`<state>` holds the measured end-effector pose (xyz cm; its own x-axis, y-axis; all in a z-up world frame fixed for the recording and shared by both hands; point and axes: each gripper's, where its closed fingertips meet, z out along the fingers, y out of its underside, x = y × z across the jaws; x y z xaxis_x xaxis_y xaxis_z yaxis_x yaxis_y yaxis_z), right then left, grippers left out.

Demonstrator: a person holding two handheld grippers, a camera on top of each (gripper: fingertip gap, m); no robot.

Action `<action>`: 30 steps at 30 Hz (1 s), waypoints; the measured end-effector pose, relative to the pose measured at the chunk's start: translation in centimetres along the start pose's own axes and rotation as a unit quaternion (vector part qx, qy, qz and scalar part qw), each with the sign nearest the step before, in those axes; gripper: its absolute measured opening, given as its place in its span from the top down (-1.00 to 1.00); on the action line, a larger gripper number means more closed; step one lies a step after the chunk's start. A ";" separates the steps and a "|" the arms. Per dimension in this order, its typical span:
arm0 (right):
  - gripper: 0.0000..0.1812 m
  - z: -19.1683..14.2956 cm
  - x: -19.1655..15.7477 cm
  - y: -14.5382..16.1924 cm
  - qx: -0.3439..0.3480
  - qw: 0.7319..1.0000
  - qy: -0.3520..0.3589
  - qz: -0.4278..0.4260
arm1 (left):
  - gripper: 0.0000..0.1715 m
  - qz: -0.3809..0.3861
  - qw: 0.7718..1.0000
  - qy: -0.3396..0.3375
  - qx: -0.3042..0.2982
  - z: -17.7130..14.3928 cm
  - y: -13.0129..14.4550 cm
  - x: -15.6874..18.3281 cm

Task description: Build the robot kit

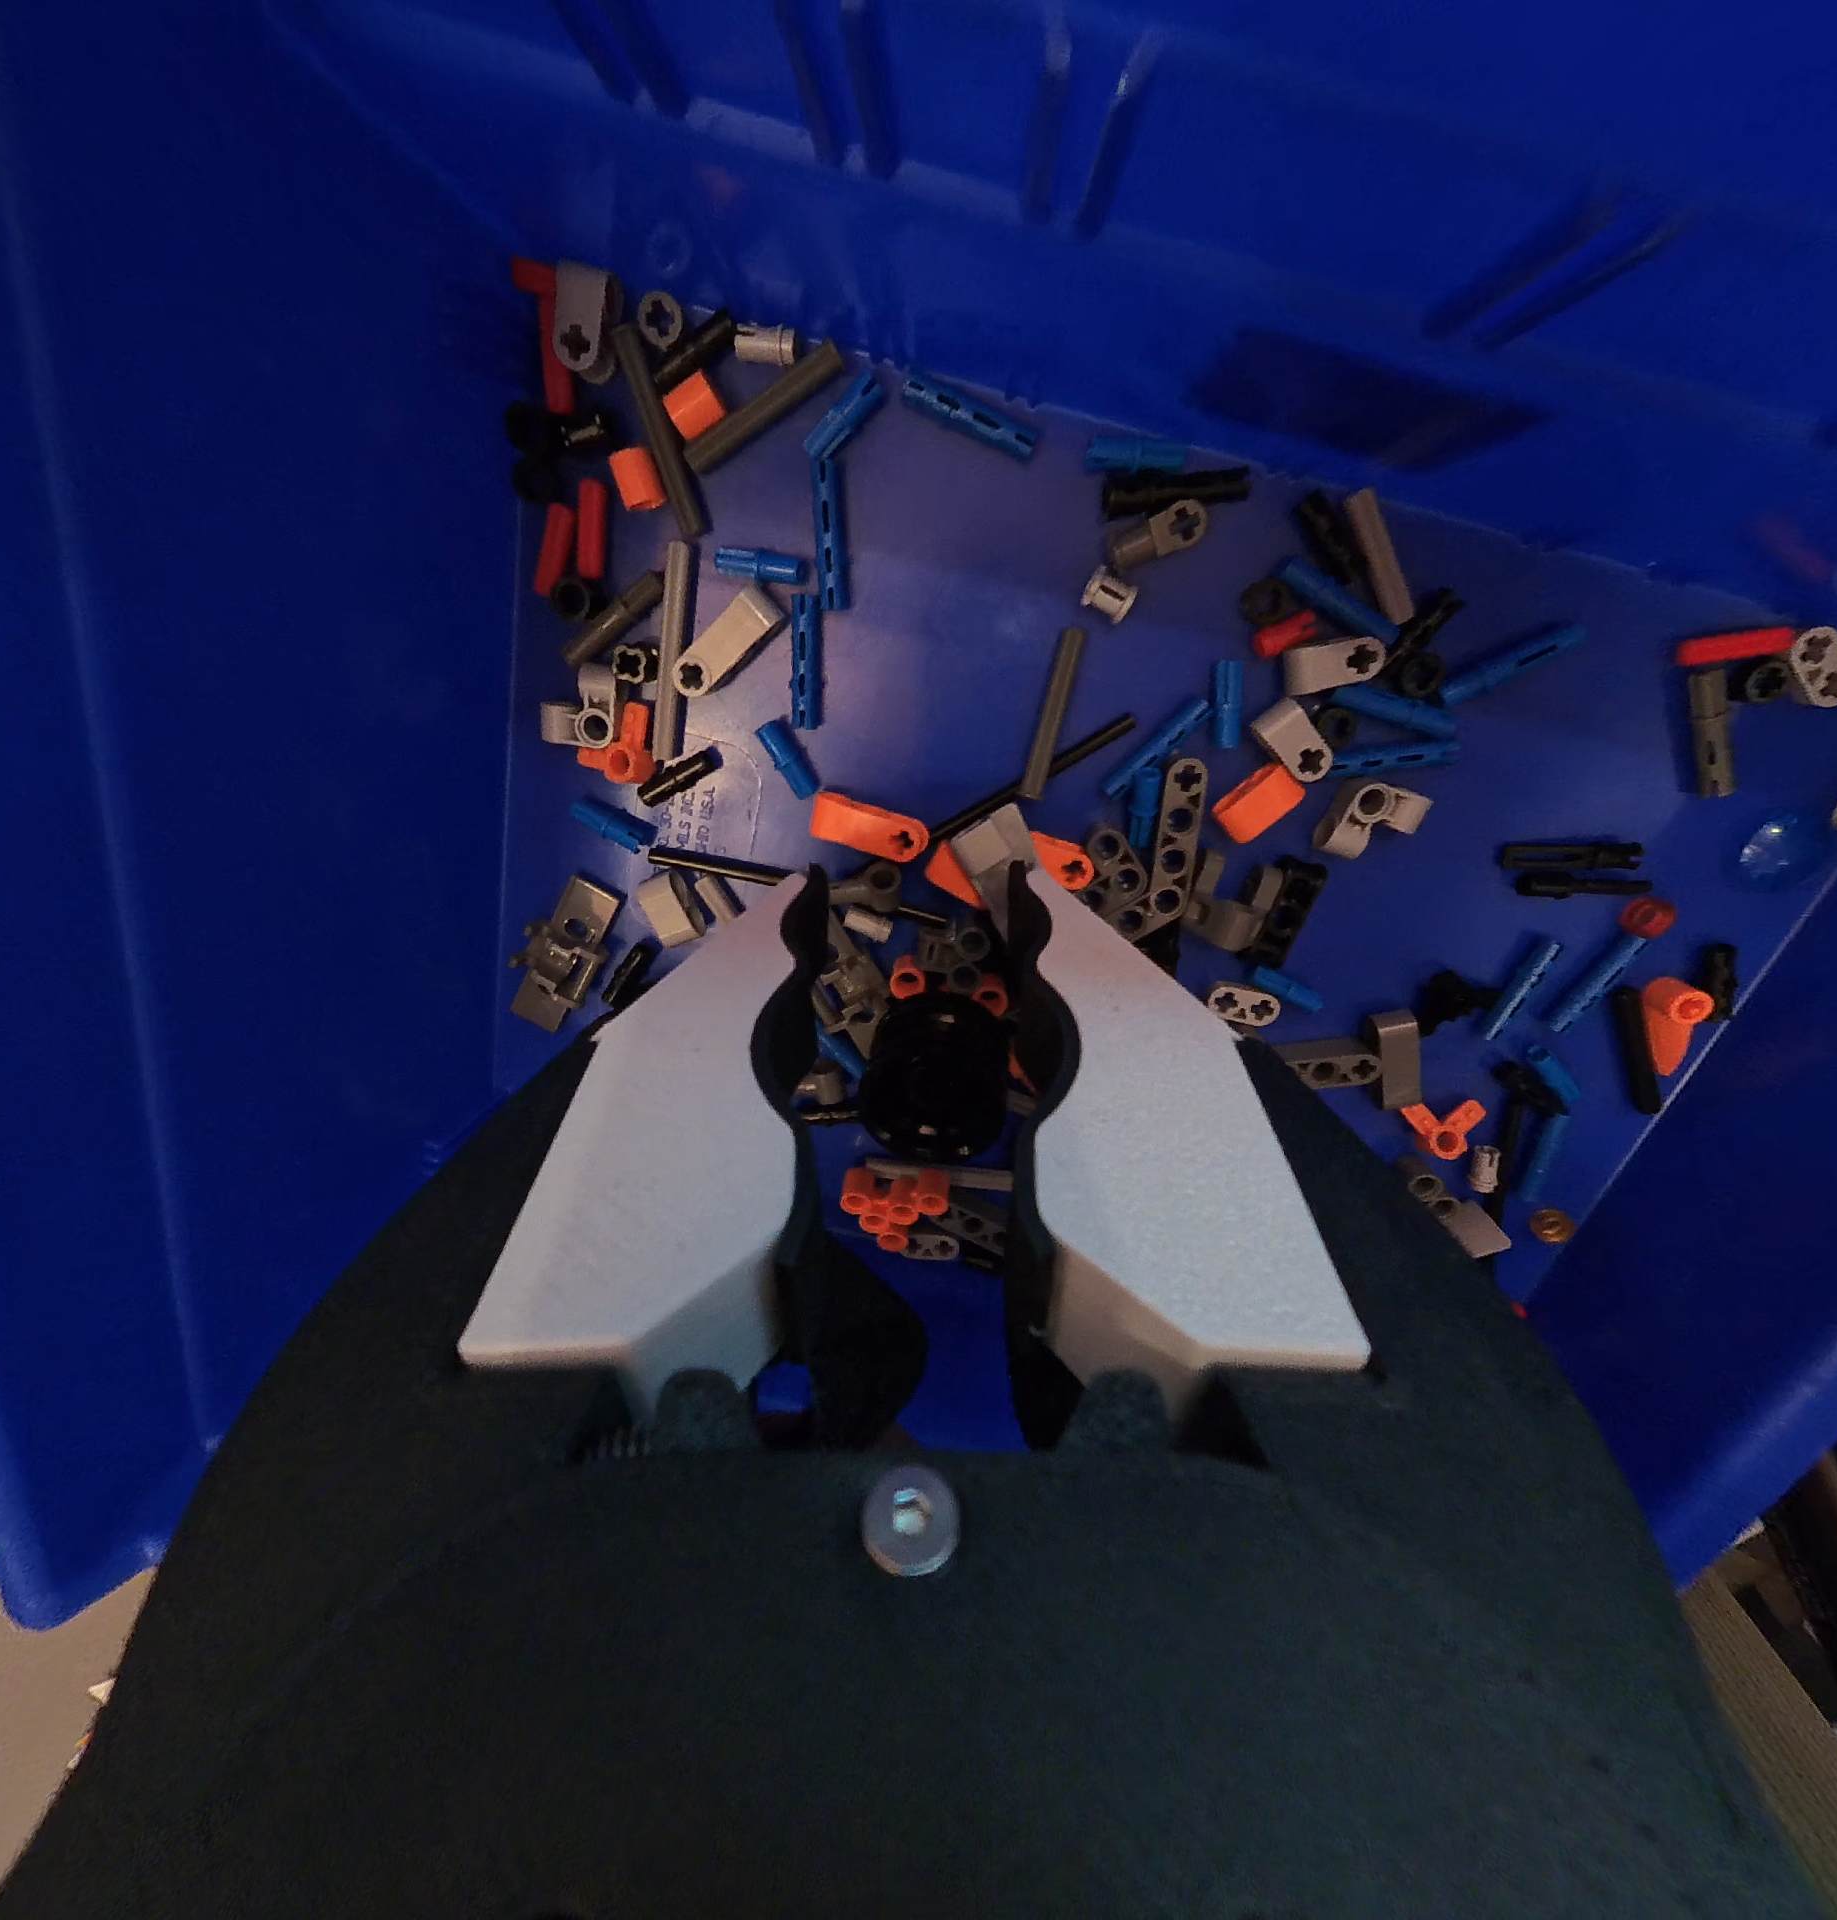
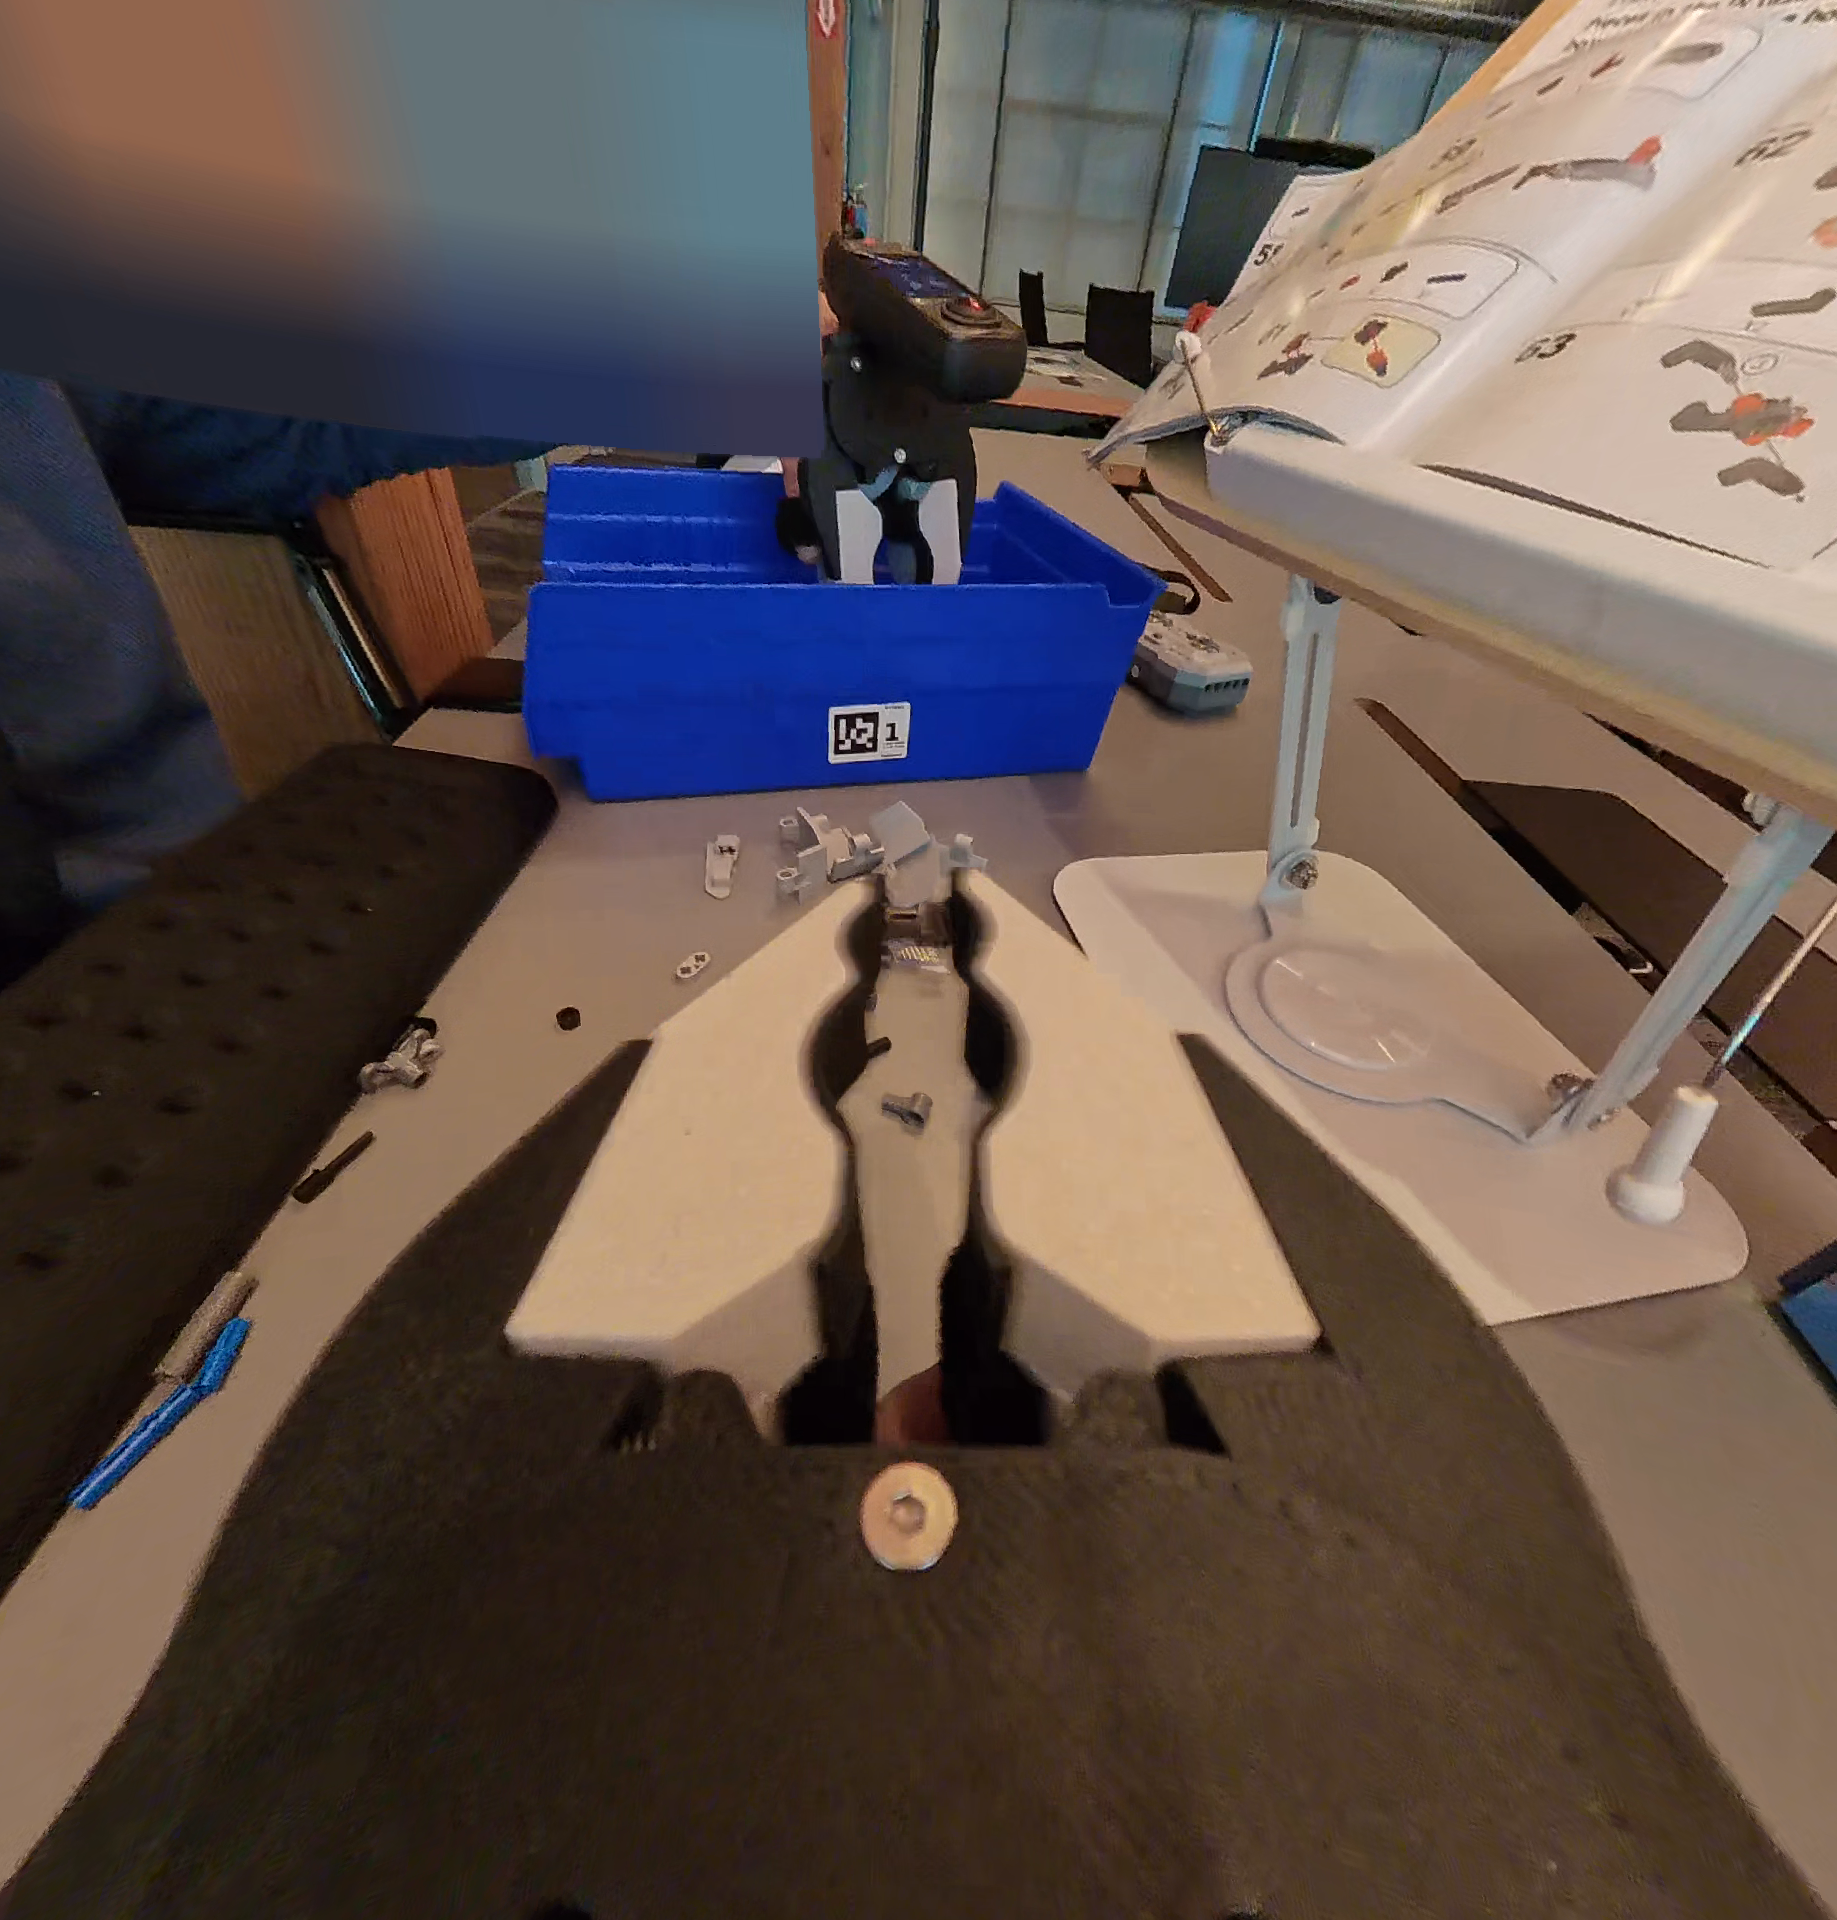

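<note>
My left gripper [image 1: 912,894] is open inside a blue bin [image 1: 270,623], low over its floor, which is strewn with small orange, blue, grey, black and red building parts. A black round ribbed part [image 1: 929,1081] lies between its fingers, with an orange multi-hole connector [image 1: 893,1200] just behind it; I cannot tell if either finger touches the round part. In the right wrist view the left gripper [image 2: 888,540] reaches down into the bin [image 2: 685,665]. My right gripper [image 2: 916,891] is shut on a small grey brick assembly [image 2: 909,847] just above the grey table.
An open instruction booklet [image 2: 1620,260] rests on a white stand [image 2: 1413,987] at the right. A black foam mat [image 2: 166,987] lies at the left. Loose parts lie on the table: a grey piece [image 2: 722,862], a grey connector [image 2: 400,1060], blue pins [image 2: 166,1403]. The grey piece [image 2: 722,862] is about equally far from each gripper, around 20 cm.
</note>
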<state>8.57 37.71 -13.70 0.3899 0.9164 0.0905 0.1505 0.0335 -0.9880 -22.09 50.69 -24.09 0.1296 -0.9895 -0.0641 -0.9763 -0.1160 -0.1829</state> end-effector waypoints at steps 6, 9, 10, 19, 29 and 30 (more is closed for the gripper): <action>1.00 0.2 -0.7 1.9 -0.065 0.998 -0.016 -0.012 | 0.60 -0.002 1.000 -0.008 0.015 -1.1 -0.4 -0.1; 1.00 -0.2 -0.6 3.6 -0.131 0.991 -0.013 -0.015 | 0.61 0.000 0.999 -0.021 0.027 -2.5 -0.9 0.0; 1.00 -0.6 -0.4 4.2 -0.158 0.987 -0.005 -0.023 | 0.61 0.002 0.999 -0.023 0.031 -3.0 -1.1 0.1; 0.83 -0.3 2.6 7.6 -0.267 0.959 0.089 -0.042 | 0.62 0.046 0.994 -0.079 0.066 -7.8 -4.3 2.4; 0.79 6.2 7.5 9.0 -0.314 0.940 0.135 -0.009 | 0.64 0.140 0.975 -0.112 0.132 -11.7 -11.7 9.1; 0.77 6.7 8.0 9.5 -0.325 0.935 0.139 0.001 | 0.64 0.146 0.975 -0.109 0.128 -11.6 -12.1 9.4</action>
<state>7.05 47.99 -23.21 0.5985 0.7737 0.2078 0.6350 -0.3001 -0.7118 -11.10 41.75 -11.16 -0.0859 -0.9323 -0.3514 -0.9052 0.2204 -0.3634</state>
